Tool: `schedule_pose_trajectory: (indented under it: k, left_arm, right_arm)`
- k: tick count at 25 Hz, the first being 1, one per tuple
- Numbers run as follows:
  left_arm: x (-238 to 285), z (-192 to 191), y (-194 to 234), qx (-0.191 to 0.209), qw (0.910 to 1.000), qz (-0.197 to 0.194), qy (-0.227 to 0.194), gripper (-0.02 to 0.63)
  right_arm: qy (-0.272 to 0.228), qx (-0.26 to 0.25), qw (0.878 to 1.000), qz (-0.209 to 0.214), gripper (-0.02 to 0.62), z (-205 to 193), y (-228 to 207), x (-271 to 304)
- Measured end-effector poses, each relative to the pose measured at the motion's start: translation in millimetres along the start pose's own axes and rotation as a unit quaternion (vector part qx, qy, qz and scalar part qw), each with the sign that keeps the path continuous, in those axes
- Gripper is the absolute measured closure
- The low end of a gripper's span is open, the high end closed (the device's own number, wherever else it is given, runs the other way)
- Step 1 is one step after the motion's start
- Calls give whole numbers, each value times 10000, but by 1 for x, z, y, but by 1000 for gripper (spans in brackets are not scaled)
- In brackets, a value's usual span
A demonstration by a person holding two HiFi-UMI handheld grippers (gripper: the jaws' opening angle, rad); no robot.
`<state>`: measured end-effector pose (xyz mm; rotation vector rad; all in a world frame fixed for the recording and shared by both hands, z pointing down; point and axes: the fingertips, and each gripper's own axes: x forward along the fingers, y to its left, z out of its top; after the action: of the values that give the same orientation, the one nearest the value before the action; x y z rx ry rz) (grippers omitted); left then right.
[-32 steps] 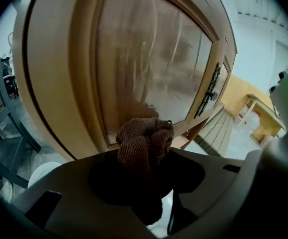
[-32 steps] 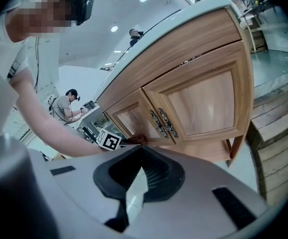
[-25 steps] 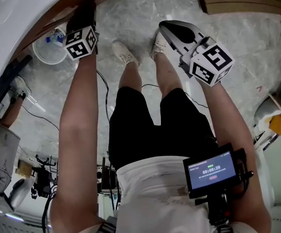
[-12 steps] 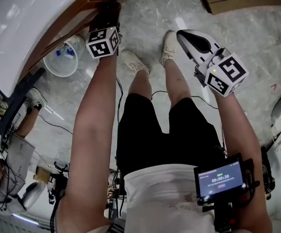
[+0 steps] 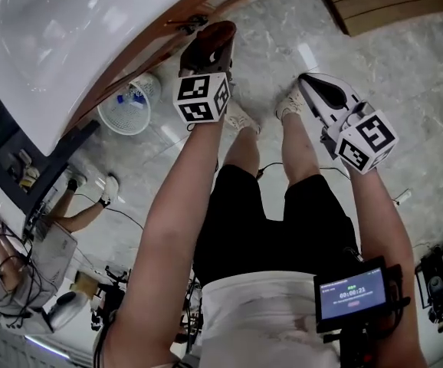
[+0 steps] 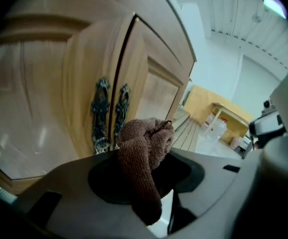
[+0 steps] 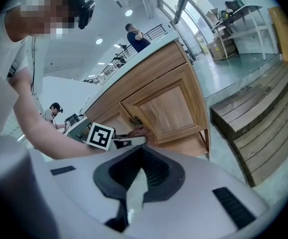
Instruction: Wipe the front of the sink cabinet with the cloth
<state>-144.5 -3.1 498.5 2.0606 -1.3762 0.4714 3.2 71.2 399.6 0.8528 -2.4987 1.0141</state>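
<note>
Clamping the brown cloth (image 6: 143, 148) just before the sink cabinet (image 6: 49, 93) door handles (image 6: 109, 113), the left hand-held gripper (image 5: 208, 48) seems poised to wipe and next needs firm contact along the wood, while the right hand-held gripper (image 7: 134, 193) hangs closed and empty, away from the cabinet.

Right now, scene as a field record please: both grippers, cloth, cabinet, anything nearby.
left gripper: shut on the brown cloth
right gripper: jaws together, nothing between them, off to the side of the cabinet
cloth position: at the dark door handles of the wooden sink cabinet; contact unclear
sink: white, on top of the cabinet
floor: white basket beside the cabinet
</note>
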Motion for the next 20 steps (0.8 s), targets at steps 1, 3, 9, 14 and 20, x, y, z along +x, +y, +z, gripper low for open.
schedule_pose_trajectory:
  k: [1,3,9,14,20]
  left_arm:
    - [-8,10,-2,-4,10000,21,-87,432]
    - [-23,33,-3,81,9995,102,-277,431]
    - [-58,93,-16,404,9965,246,-684,433]
    - [-72,130,-2,247,9939,589,-897,431]
    - [-74,132,-8,182,9948,658,-760,433]
  right_arm:
    - [-29,2,10000,18,583,2,2,2]
    - [-74,-14,9999,82,583,7,5,8]
    - [-147,-65,9996,234,583,17,11,22]
    - [-283,-86,9990,348,583,32,16,30]
    - [-301,106,9987,409,583,22,21,28]
